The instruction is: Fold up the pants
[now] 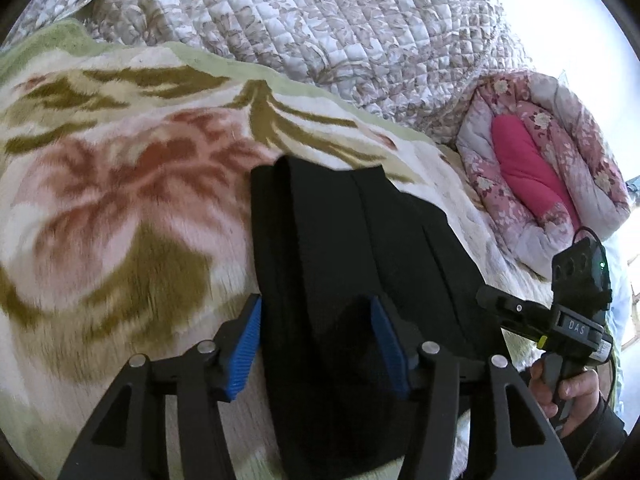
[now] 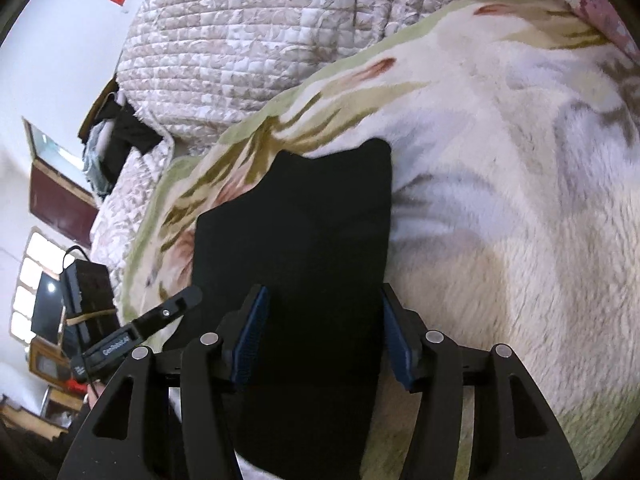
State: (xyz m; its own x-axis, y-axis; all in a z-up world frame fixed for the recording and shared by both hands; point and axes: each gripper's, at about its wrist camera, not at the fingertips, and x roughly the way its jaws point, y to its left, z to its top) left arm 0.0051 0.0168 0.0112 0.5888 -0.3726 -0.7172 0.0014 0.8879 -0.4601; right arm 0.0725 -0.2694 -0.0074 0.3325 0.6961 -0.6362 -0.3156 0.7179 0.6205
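Black pants (image 1: 340, 240) lie folded lengthwise on a floral plush blanket (image 1: 120, 200). My left gripper (image 1: 316, 340) is open, its blue pads either side of the near end of the pants, just above the fabric. My right gripper (image 2: 324, 340) is open too, its pads straddling the other part of the black pants (image 2: 300, 232). The right gripper also shows in the left wrist view (image 1: 496, 300), at the pants' right edge. The left gripper also shows in the right wrist view (image 2: 188, 296), at the left.
A quilted grey-beige bedspread (image 1: 320, 20) is heaped behind the blanket. A rolled pink floral quilt (image 1: 540, 160) lies to the right. Dark clothes (image 2: 120, 136) and furniture (image 2: 60, 200) sit at the room's left side.
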